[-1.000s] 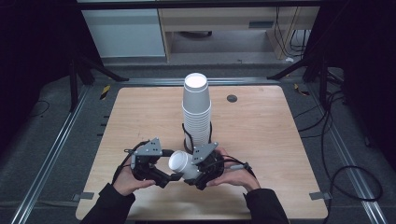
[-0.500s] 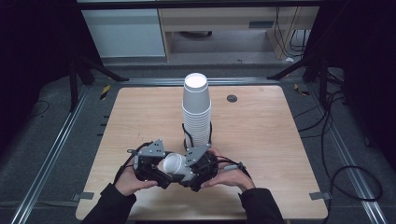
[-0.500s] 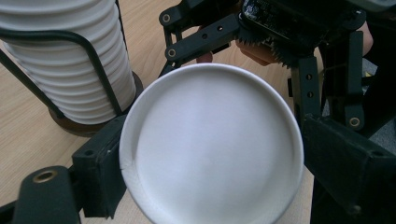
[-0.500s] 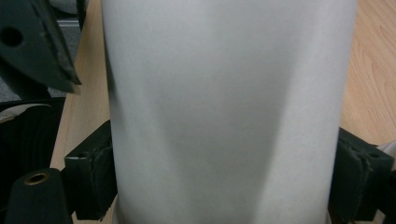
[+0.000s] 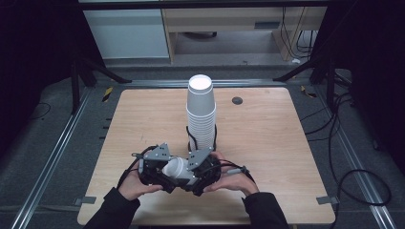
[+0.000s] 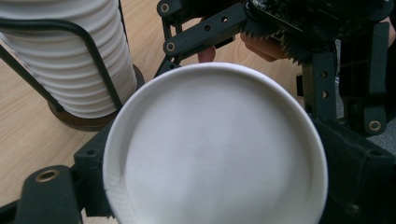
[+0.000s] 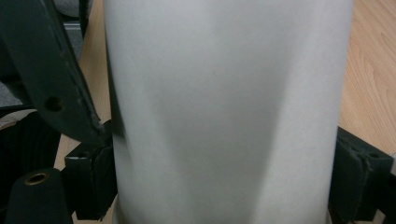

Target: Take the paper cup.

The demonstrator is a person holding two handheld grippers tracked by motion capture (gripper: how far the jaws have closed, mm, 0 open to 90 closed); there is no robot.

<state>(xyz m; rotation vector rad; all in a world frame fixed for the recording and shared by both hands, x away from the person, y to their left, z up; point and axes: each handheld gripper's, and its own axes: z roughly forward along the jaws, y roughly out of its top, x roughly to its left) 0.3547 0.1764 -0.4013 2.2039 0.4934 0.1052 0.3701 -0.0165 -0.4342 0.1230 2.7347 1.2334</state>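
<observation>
Two grippers meet over the near middle of the wooden table, and one white paper cup lies on its side between them, above the table surface. In the earlier high views the cup sits a little more to the right and its mouth points more toward the near left; now it is more centred between the hands, so the two grippers have come closer together around it. The left gripper has just been closing its jaws, and the cup is between them: in the left gripper view the cup's bottom disc faces the camera, with black jaw parts at both lower corners. Whether these pads already press on the cup wall I cannot tell. The right gripper holds the cup by its side wall: in the right gripper view the white wall stands between the two black pads, which touch it on both sides. I judge that this is a handover, with the cup passing from the right gripper to the left one, and that the left grip is not yet finished. The tall stack of paper cups stands upside down in its wire holder just beyond the hands, near the table's centre. A small dark grommet lies further to the far right, well apart.
</observation>
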